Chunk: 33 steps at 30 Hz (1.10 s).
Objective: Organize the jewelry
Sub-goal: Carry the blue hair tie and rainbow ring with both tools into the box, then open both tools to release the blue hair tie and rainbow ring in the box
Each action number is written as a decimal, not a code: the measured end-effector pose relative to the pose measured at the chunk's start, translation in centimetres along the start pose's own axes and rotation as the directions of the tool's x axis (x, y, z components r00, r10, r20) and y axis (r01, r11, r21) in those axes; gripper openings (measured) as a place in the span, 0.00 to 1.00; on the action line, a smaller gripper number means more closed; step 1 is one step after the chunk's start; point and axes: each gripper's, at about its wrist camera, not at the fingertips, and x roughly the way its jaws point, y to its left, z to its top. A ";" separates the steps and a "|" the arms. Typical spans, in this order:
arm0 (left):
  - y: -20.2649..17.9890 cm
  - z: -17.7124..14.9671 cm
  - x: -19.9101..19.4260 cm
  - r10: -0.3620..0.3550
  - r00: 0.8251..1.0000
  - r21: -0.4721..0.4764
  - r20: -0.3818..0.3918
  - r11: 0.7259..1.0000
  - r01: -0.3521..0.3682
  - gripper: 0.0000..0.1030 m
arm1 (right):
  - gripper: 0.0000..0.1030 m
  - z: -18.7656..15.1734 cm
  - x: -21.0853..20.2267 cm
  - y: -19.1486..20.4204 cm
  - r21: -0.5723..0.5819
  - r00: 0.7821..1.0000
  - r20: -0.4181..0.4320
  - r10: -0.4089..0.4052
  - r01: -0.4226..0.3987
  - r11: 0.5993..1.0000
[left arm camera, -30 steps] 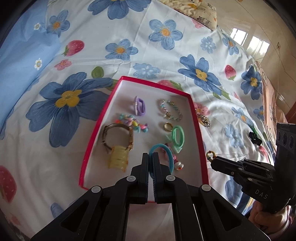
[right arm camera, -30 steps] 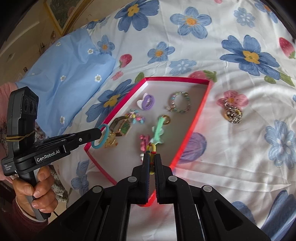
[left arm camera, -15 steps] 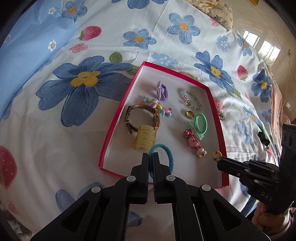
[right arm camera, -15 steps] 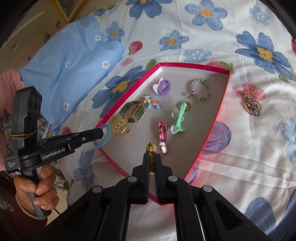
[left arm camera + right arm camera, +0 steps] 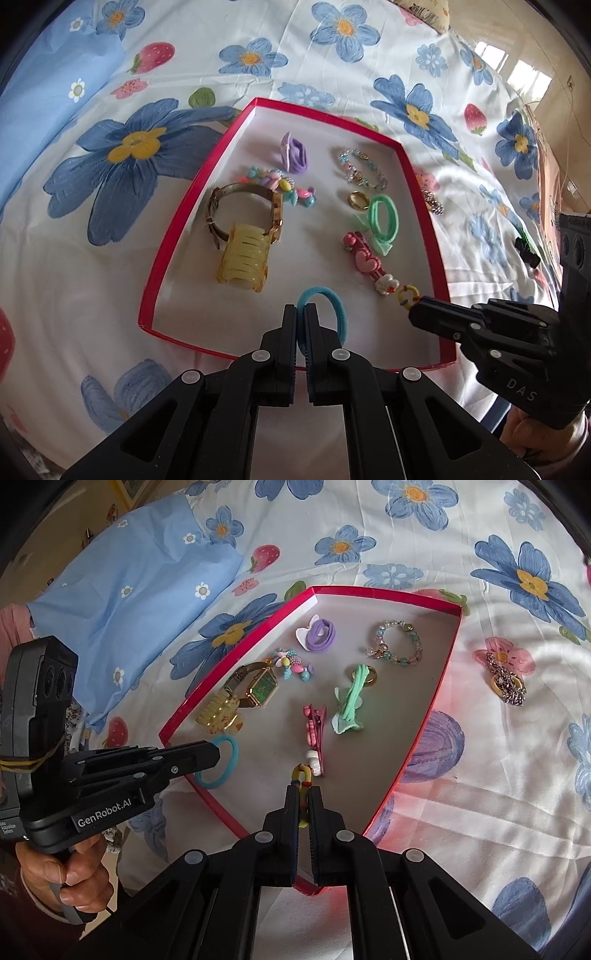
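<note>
Placing step: left gripper [image 5: 301, 314] clamps blue hair tie [image 5: 334, 308], right gripper [image 5: 303, 794] clamps beaded ring [image 5: 302, 775] over red tray [image 5: 177, 229]; next, lower, release.

Printed marks on the two tools

"GenRobot.AI" in white on the black plastic left hand-held gripper [image 5: 216, 755] body — "DAS" embossed on the black plastic right hand-held gripper [image 5: 415, 312] body.

A bed spread with a white floral sheet [image 5: 424, 572] carries everything. Directly on it lie a red-rimmed box [image 5: 436, 698], a blue pillow [image 5: 140, 590] and, right of the box, a silver chain [image 5: 508, 685]
</note>
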 end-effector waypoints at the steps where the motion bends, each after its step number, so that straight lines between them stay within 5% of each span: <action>1: 0.0 0.0 0.1 0.002 1.000 -0.005 -0.003 1.000 -0.002 0.03 | 0.04 0.0 0.1 -0.1 0.001 1.000 -0.002 -0.001 0.001 1.000; 19: 0.1 0.1 1.1 0.003 1.000 -0.027 -0.019 1.000 -0.004 0.13 | 0.10 -0.2 0.7 -0.8 0.030 1.000 -0.017 0.021 -0.020 0.999; 33: 0.0 -0.4 -0.8 0.019 1.000 -0.023 0.008 1.000 -0.018 0.29 | 0.28 -0.2 -0.2 -0.6 0.029 0.999 0.006 0.045 -0.046 0.999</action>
